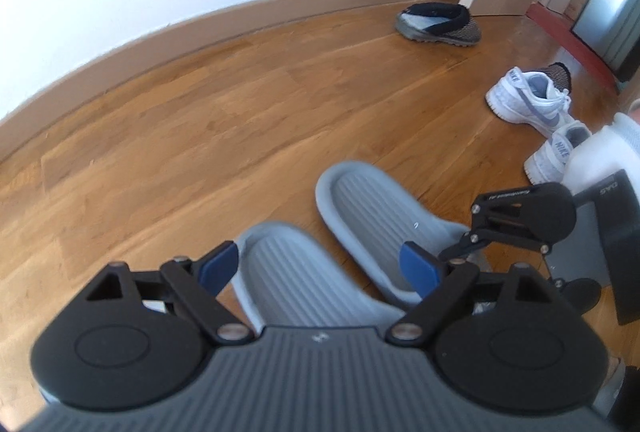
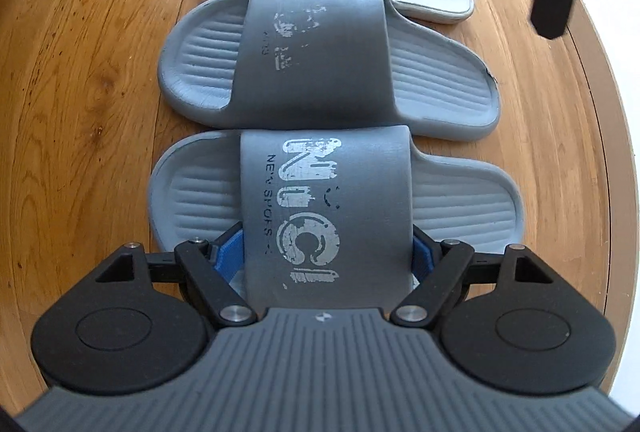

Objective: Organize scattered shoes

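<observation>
Right tool (image 2: 326, 258) seems clamped on my nearest grey slide's strap (image 2: 326, 208) (pads half hidden); left tool (image 1: 320, 268) hangs apart over two grey slides (image 1: 360, 228) on the floor (image 1: 200, 136).

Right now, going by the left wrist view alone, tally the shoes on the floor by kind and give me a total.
grey slides: 2
white Nike sneakers: 2
dark knit shoes: 2, the second mostly hidden behind a sneaker
Total: 6
</observation>
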The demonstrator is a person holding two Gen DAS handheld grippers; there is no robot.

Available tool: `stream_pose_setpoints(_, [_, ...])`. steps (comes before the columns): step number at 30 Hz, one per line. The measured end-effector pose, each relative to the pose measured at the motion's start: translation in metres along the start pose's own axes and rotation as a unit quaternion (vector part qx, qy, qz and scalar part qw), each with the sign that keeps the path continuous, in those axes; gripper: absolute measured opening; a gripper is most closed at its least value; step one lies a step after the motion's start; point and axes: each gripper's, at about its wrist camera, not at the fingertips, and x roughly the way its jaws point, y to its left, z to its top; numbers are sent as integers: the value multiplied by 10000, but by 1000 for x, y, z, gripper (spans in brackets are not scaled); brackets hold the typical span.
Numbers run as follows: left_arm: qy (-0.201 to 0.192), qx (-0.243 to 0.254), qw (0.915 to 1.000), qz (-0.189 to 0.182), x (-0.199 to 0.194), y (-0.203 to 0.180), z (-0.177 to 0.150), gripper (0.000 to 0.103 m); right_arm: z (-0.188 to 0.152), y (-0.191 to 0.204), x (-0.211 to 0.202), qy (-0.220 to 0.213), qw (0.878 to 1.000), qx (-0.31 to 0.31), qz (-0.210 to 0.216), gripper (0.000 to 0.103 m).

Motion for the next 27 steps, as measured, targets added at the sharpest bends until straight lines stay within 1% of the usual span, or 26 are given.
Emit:
stream_pose_setpoints(7, [106, -224, 9997, 23, 9, 3, -7, 87, 1, 8, -1, -18, 9995, -328, -20, 82])
stream_pose_setpoints(9, [89, -311, 9995, -1, 10, 3, -7, 87, 2, 9, -3, -47, 9996, -289, -45, 87])
stream_pose_setpoints(11, [50, -367, 9993, -10, 10, 1, -7, 87, 1, 11, -10, -130, 9998, -151, -61, 96])
stream_pose_setpoints(12, [36, -381, 9993, -4, 10, -1, -6, 87, -2, 12, -15, -161, 9998, -71, -118, 97])
stream_pose_setpoints(14, [15, -402, 9992, 11, 10, -3, -6, 87, -12, 15, -32, -230, 9990, 140, -366, 97])
stream_pose_setpoints(15, [-16, -385, 9993, 5, 9, -6, -5, 87, -20, 14, -46, -347, 9968, 480, -542, 97])
stream_pose_setpoints(16, [-65, -357, 9993, -13, 8, -11, -3, 87, -32, 12, -67, -545, 9900, 1051, -767, 98])
stream_pose_setpoints(17, [-94, -338, 9994, -37, 8, -13, -2, 87, -42, 9, -82, -704, 9816, 1532, -898, 99])
stream_pose_setpoints(18, [-136, -282, 9994, -154, 9, -18, 0, 88, -55, 8, -97, -864, 9700, 2070, -938, 99])
stream_pose_setpoints(19, [-168, -216, 9993, -258, 10, -25, 3, 88, -75, 11, -118, -1066, 9491, 2788, -1007, 100])
stream_pose_setpoints(21, [-170, -51, 9992, -358, 15, -36, 6, 89, -107, 20, -142, -1257, 9095, 3776, -1198, 101])
stream_pose_setpoints(22, [-154, 94, 9990, -419, 20, -47, 8, 90, -128, 28, -156, -1299, 8816, 4334, -1346, 101])
stream_pose_setpoints(24, [-86, 357, 9976, -588, 34, -73, 15, 90, -153, 37, -167, -1296, 8377, 5055, -1612, 101])
stream_pose_setpoints(26, [24, 509, 9951, -847, 53, -106, 24, 90, -184, 52, -183, -1204, 7811, 5788, -2011, 101])
stream_pose_setpoints(27, [54, 530, 9940, -951, 60, -121, 28, 90, -203, 62, -194, -1133, 7411, 6198, -2318, 101])
